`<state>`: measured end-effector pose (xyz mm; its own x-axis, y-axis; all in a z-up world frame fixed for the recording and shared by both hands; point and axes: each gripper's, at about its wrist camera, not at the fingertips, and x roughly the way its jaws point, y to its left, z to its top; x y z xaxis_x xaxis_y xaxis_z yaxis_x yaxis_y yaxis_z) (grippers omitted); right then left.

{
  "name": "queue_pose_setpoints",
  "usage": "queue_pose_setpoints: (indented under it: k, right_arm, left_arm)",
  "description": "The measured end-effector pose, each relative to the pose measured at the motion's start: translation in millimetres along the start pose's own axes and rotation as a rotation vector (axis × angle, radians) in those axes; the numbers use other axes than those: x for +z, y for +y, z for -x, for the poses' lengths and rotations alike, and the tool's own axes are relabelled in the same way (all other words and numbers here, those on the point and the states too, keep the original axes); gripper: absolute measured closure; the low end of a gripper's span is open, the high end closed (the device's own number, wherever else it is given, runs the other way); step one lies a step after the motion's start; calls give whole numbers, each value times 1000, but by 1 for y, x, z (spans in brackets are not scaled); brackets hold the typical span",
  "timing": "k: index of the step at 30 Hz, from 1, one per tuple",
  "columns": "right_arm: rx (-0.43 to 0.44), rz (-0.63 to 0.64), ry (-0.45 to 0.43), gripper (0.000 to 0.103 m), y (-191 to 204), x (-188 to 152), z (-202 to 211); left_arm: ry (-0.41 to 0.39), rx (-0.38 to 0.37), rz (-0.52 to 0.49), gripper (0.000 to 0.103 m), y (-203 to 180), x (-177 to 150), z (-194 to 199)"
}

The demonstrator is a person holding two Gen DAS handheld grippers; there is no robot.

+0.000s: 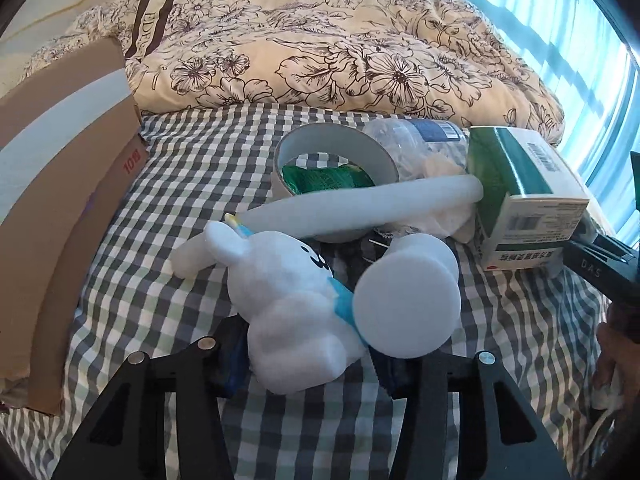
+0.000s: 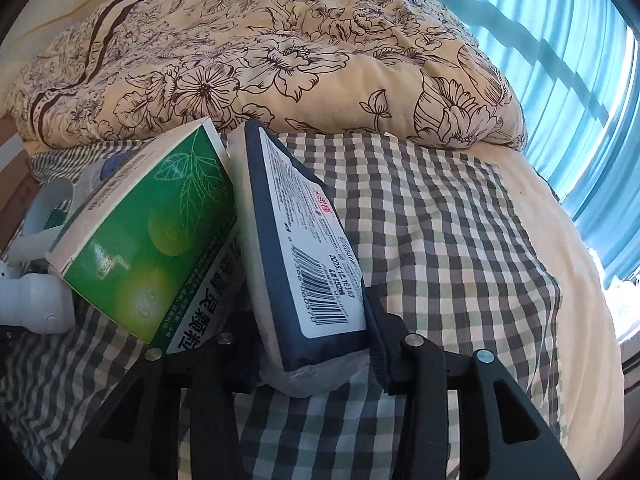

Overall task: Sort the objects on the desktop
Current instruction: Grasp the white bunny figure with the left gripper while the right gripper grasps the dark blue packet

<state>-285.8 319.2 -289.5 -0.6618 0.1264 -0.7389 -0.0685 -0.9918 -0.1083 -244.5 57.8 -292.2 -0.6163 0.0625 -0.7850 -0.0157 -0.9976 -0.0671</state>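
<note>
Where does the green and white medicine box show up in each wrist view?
Left wrist: the green and white medicine box lies at the right, beyond the plush rabbit.
Right wrist: the box is left of centre, leaning against the navy packet.
Shared landmark: the white tape roll, at the far left in the right view.

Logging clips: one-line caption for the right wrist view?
Right tongs grip a navy tissue pack beside a tilted green box on checkered cloth.

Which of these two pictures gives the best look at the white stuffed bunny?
The left wrist view. There the white stuffed bunny lies whole between the left gripper fingers, on the checked cloth. The right wrist view catches only a white scrap of it at the left edge.
</note>
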Motion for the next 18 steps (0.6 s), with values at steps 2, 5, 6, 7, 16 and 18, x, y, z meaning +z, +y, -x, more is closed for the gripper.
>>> queue_pose_setpoints:
  k: [2, 5, 6, 7, 16, 18]
  right_arm:
    - [2, -11, -4, 65, -1, -2, 6]
    - [6, -26, -3, 67, -4, -7, 17]
    - [5, -33, -3, 67, -5, -9, 21]
    - [5, -41, -3, 67, -7, -11, 25]
    - [13, -127, 10, 67, -18, -48, 63]
    - [11, -139, 13, 67, -19, -55, 71]
  left_arm:
    - [-4, -1, 1, 52, 1, -1, 5]
    - [-7, -4, 5, 52, 4, -2, 12]
    - [-9, -5, 6, 52, 4, -3, 14]
    - [-11, -6, 7, 52, 5, -4, 17]
    - [-22, -13, 14, 52, 12, -15, 46]
    - [-24, -15, 15, 52, 13, -18, 54]
